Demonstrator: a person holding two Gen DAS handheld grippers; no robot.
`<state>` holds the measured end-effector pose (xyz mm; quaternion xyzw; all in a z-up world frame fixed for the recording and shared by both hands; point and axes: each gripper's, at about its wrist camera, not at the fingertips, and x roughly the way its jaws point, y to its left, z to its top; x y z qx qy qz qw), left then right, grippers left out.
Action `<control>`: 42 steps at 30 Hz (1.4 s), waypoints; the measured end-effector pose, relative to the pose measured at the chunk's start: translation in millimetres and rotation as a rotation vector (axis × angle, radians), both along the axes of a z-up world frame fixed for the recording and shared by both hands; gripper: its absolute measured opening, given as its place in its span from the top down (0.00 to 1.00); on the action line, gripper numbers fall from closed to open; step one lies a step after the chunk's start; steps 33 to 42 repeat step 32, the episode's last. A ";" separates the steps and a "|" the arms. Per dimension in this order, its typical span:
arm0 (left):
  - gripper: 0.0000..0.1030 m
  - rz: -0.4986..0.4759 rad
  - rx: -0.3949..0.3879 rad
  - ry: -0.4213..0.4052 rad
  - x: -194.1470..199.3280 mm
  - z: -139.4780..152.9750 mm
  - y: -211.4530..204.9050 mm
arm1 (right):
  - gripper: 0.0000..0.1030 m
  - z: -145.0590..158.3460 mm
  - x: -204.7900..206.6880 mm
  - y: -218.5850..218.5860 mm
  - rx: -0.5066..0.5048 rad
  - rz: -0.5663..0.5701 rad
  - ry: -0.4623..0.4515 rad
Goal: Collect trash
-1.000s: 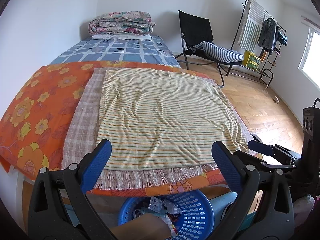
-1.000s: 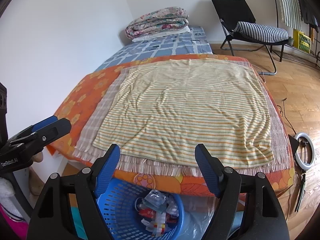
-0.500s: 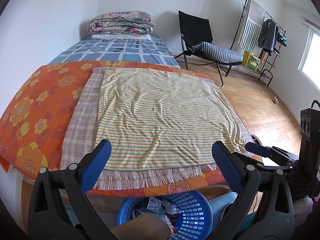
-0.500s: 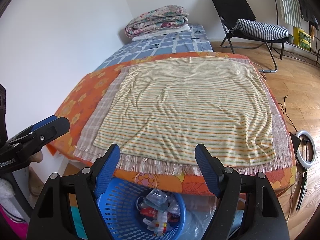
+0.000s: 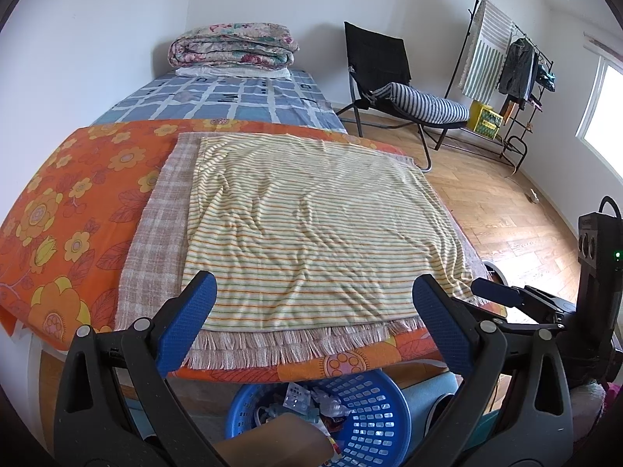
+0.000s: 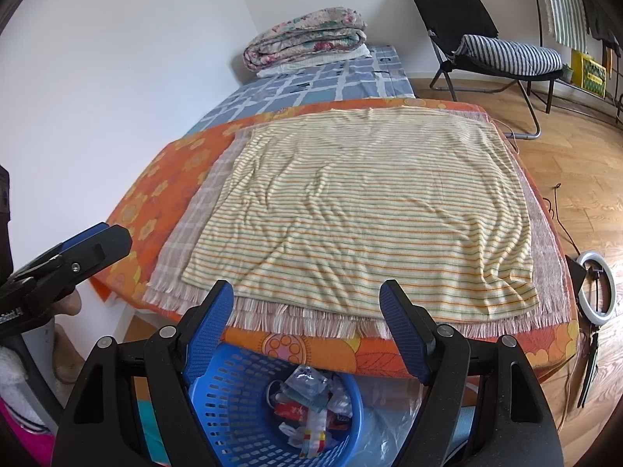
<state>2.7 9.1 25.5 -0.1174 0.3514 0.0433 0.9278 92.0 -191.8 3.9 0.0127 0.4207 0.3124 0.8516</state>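
A: What is cut off?
B: The blue basket, half hidden under the near bed edge; crumpled wrappers are seen inside.
A: The grippers?
B: Left gripper and right gripper are spread wide, nothing grasped

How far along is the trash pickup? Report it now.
Done: wrappers fill the blue basket below the bed's edge. In hand: nothing; left gripper and right gripper both have open, empty jaws. Left: no loose trash shows on the striped cloth, so little seems to remain.
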 end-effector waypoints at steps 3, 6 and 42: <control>0.01 0.004 0.001 -0.002 -0.4 1.4 -0.1 | 0.25 0.0 0.0 0.1 -0.001 0.001 0.001; 0.01 0.004 -0.007 -0.001 -0.2 2.5 -0.1 | 0.25 -0.1 0.0 0.0 -0.001 0.001 0.004; 0.01 0.030 0.034 0.005 -2.4 -6.0 -5.6 | 0.25 -4.2 -0.4 1.5 0.000 0.008 0.021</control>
